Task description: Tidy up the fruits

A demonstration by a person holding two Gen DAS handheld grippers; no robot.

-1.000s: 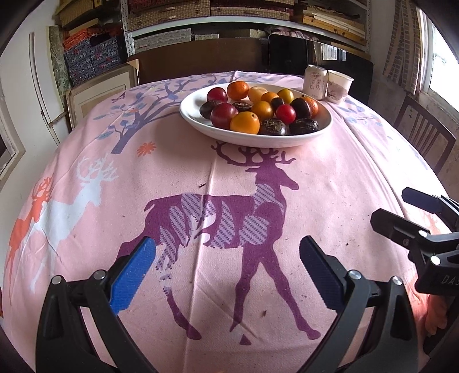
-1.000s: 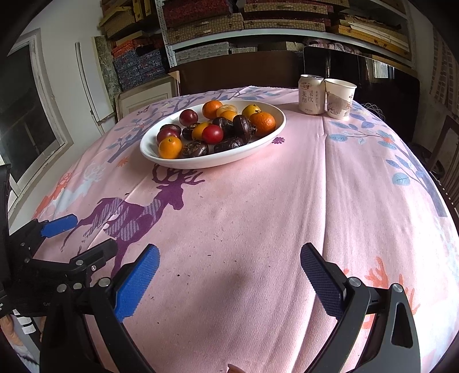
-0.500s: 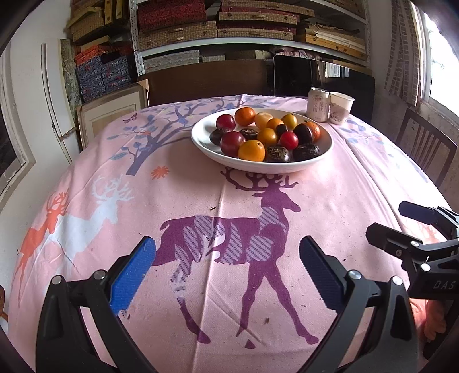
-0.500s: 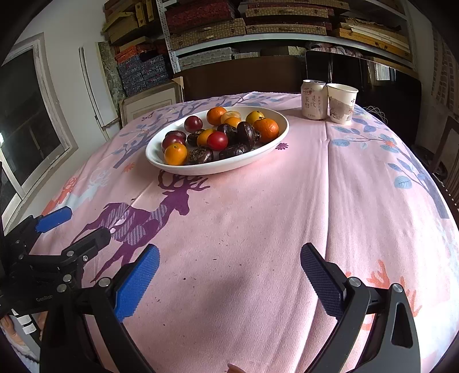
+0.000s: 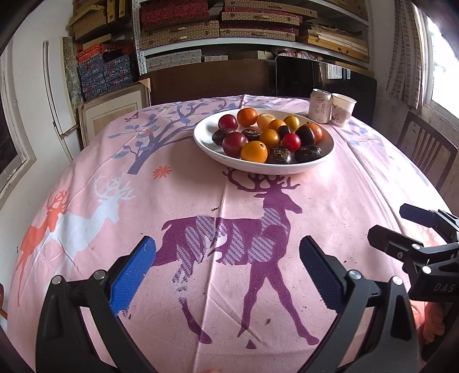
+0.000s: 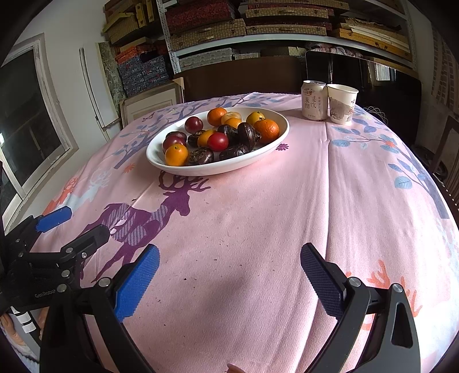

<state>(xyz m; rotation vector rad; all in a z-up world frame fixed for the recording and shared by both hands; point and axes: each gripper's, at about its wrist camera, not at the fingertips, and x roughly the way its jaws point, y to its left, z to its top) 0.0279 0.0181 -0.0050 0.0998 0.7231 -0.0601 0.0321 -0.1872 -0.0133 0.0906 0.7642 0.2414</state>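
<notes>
A white oval bowl (image 5: pixel 206 145) (image 6: pixel 156 155) stands on the far half of the pink tablecloth. It holds several fruits: oranges (image 5: pixel 254 151) (image 6: pixel 266 130), red plums (image 5: pixel 234 142) (image 6: pixel 218 141) and dark wrinkled fruits (image 5: pixel 278 155) (image 6: pixel 200 156). My left gripper (image 5: pixel 228 264) is open near the front edge, above the purple deer print, with nothing between its blue pads. Over plain pink cloth, my right gripper (image 6: pixel 229 268) is open too and holds nothing. Each gripper shows at the side of the other's view: the right one (image 5: pixel 401 229) and the left one (image 6: pixel 77 226).
A drink can (image 5: pixel 320 105) (image 6: pixel 314 99) and a paper cup (image 5: pixel 342 110) (image 6: pixel 342 103) stand behind the bowl at the back right. A wooden chair (image 5: pixel 430 155) is at the table's right side. Shelves of boxes (image 5: pixel 252 25) fill the wall behind.
Both grippers have drawn back and risen, so the bowl looks smaller and farther away and more of the shelves shows. Both stayed open.
</notes>
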